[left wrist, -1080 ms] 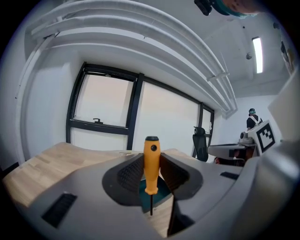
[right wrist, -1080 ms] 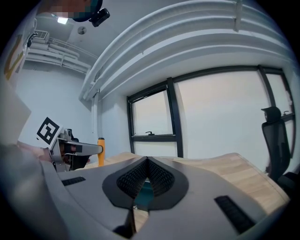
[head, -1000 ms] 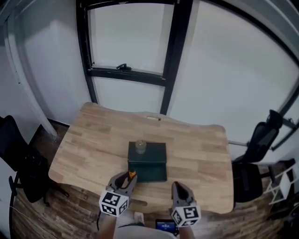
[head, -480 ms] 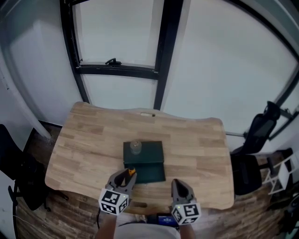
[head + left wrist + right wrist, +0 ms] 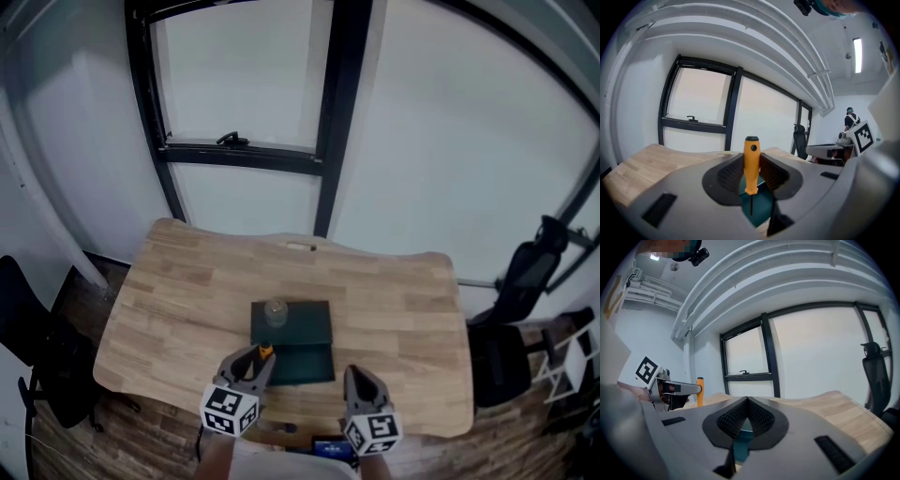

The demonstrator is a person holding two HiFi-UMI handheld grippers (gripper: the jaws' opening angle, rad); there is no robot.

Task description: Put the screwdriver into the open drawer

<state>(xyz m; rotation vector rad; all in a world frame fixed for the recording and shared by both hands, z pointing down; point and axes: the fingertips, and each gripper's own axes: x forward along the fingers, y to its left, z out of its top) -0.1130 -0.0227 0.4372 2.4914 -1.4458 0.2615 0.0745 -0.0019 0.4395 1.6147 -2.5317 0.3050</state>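
Holds an orange screwdriver (image 5: 751, 164) upright in the left gripper (image 5: 751, 158), pads clamped on the handle from both sides, black cap up, thin shaft pointing down. Hovers with it just short of the dark green drawer box (image 5: 305, 323), on the box's near side and toward its left, so not yet in the drawer. Carries nothing in the right gripper (image 5: 747, 400): jaws together, tips meeting, only a sliver of the green box showing below them. Floats that gripper on the near right of the box, beside the left one and apart from it, touching nothing. Finds the box itself at the middle of a wooden table (image 5: 178, 291), with the drawer (image 5: 305, 364) pulled out toward the person and open on top. Shows a small clear jar (image 5: 276, 312) standing on the box's top, toward its left side. Beyond the box, past the table's far edge, takes in a black-framed window with a handle (image 5: 230, 140); well to the right of the box, off the table, a dark chair (image 5: 525, 281).
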